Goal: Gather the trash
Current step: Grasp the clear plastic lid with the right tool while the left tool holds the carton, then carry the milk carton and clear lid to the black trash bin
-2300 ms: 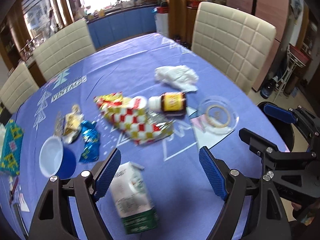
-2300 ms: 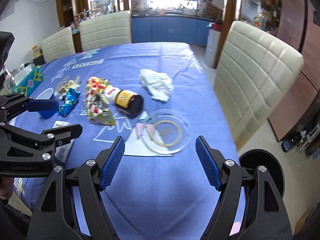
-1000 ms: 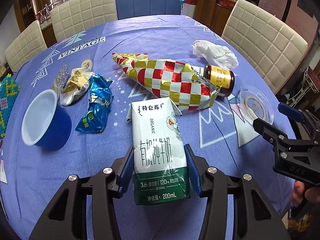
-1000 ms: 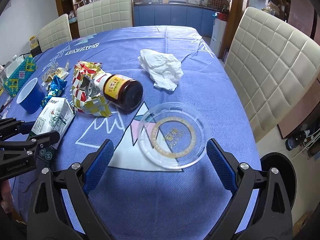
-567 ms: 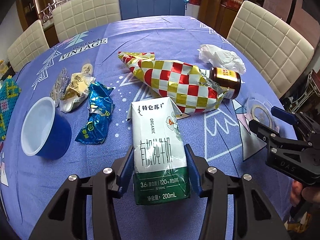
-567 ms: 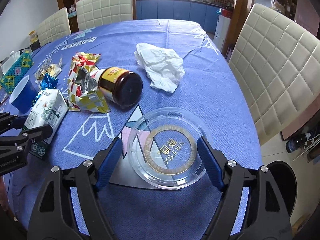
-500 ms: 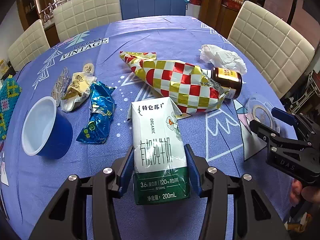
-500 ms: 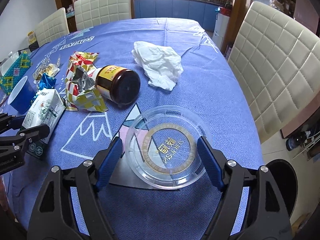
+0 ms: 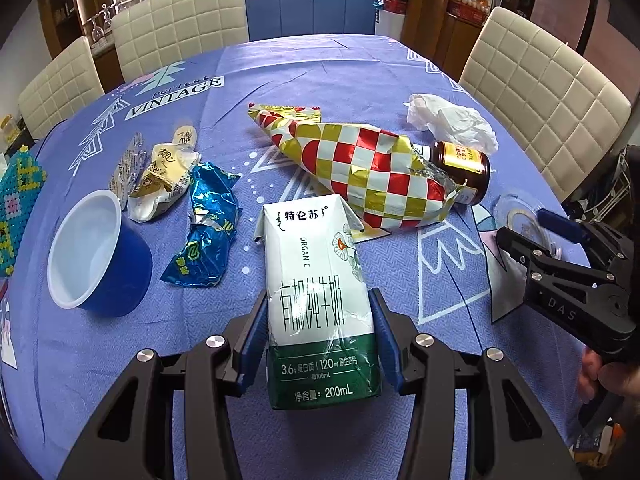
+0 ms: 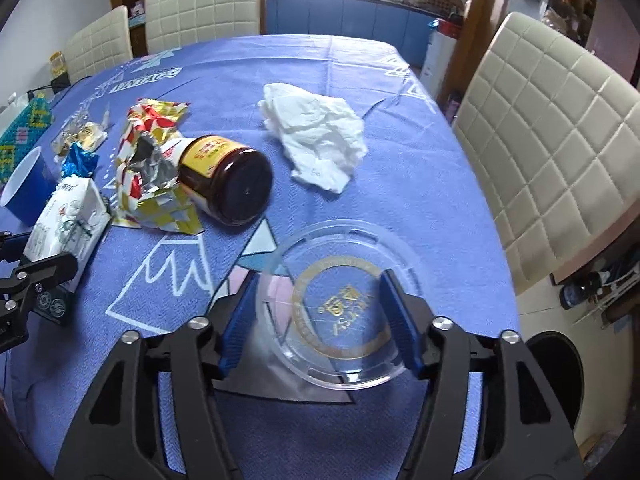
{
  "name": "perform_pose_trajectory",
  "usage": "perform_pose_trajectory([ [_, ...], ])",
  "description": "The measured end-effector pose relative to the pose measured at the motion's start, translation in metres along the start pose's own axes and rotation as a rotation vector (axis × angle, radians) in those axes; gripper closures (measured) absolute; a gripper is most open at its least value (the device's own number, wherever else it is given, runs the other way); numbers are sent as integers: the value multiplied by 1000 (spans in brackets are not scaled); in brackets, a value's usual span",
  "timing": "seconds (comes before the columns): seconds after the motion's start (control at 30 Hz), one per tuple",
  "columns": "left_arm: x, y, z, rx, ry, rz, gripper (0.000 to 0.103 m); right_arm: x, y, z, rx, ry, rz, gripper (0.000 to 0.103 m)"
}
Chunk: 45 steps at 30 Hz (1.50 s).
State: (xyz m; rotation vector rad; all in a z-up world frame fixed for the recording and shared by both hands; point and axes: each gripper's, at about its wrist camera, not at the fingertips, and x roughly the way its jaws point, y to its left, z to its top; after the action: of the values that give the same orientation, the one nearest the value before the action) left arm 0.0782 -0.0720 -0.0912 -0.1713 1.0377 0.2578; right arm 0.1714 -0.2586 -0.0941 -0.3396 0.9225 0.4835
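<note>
A: While I'm clamping the milk carton (image 9: 320, 300) in the left gripper (image 9: 318, 336) at lower centre, what's the right gripper (image 10: 320, 316) doing?

B: I'm straddling the clear lid (image 10: 340, 304), lower centre. Jaws were closing, then just widened again, pads seemingly touching its rim; grip's uncertain. I'm squeezing gently, staying level. Earlier it was sitting further ahead, unstraddled.

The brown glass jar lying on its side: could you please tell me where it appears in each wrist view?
Left wrist view: brown glass jar right of centre, behind the checkered wrapper.
Right wrist view: the jar left of centre, base towards camera.
Shared landmark: white crumpled tissue just beyond it.
</note>
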Motion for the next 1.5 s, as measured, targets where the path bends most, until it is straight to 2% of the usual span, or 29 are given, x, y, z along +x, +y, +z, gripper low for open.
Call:
perform_pose_trajectory([
  [0.03,0,0,0,1,-3,1,56,-4,-1,0,4,-21,-21,3],
  [0.1,0,1,1,-1,-3,-1,56,-10,-3,-1,0,-61,-48,3],
  [0.17,1,1,1,-2,-3,-4,56,-7,-4,-1,-13,-39,-52,3],
  [0.33,1,0,1,-6,-6,-6,56,7,-12,-4,36,16,-4,9],
  [0.47,3,0,2,-5,-2,-4,56,10,-14,-5,68,11,38,14],
  [0.67,2,0,2,-6,-3,0,56,9,-11,-3,64,5,53,15],
  [1.1,-21,-8,1,13,-39,-18,56,-33,-8,-13,28,-50,32,15],
  [1.5,-44,-65,2,120,-85,-104,56,-79,-38,-35,80,-94,-41,15],
])
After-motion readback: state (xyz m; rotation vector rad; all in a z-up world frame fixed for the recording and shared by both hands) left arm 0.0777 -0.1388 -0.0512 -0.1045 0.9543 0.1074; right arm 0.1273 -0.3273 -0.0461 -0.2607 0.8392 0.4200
